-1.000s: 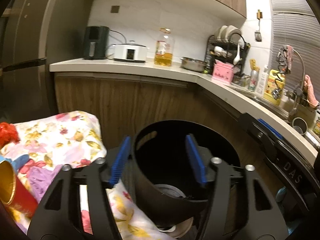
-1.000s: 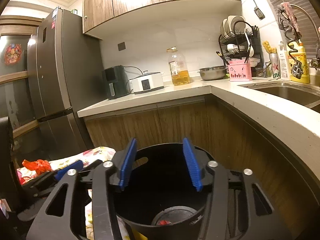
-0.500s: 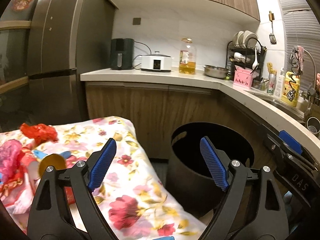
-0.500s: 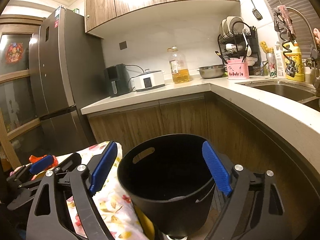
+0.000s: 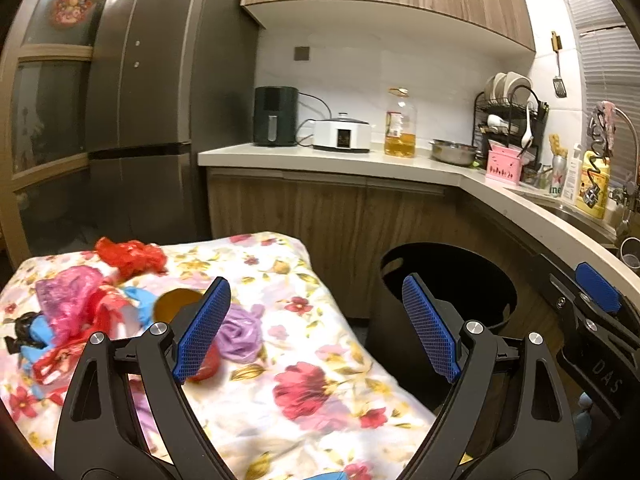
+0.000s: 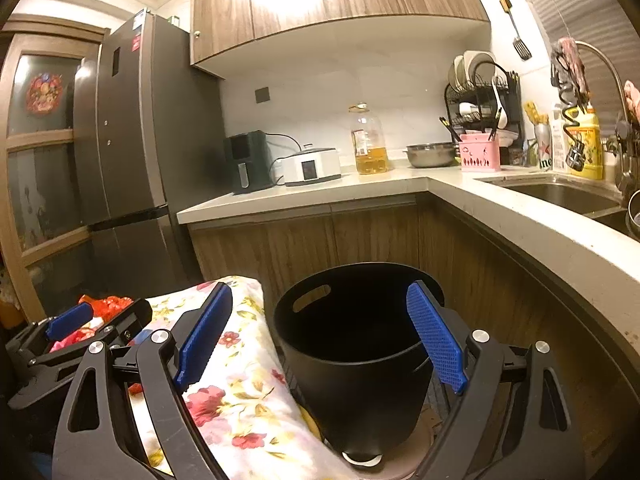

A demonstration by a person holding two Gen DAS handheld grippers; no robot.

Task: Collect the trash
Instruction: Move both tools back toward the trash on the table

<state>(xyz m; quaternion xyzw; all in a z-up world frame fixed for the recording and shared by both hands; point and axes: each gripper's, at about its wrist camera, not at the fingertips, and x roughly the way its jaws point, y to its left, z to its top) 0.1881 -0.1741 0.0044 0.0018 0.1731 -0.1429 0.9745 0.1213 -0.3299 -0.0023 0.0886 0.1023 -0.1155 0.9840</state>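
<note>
A black trash bin [image 6: 352, 344] stands on the floor by the cabinets; it also shows in the left wrist view [image 5: 448, 292]. Trash lies on a flowered cloth [image 5: 304, 368]: a red crumpled bag [image 5: 132, 256], a pink bag [image 5: 68, 296], a purple bag [image 5: 240, 332] and a red cup with a gold inside [image 5: 176, 308]. My left gripper [image 5: 316, 328] is open and empty above the cloth, right of the trash. My right gripper [image 6: 320, 340] is open and empty, in front of the bin.
A dark fridge [image 5: 152, 120] stands at the left. The L-shaped counter [image 6: 480, 196] carries an air fryer [image 5: 276, 120], a cooker, an oil bottle [image 6: 370, 140], a steel bowl, a dish rack and a sink at the right.
Both grippers have opened wide and pulled back up from over the bin. The left one has swung left, so the cloth with the trash now fills its view.
</note>
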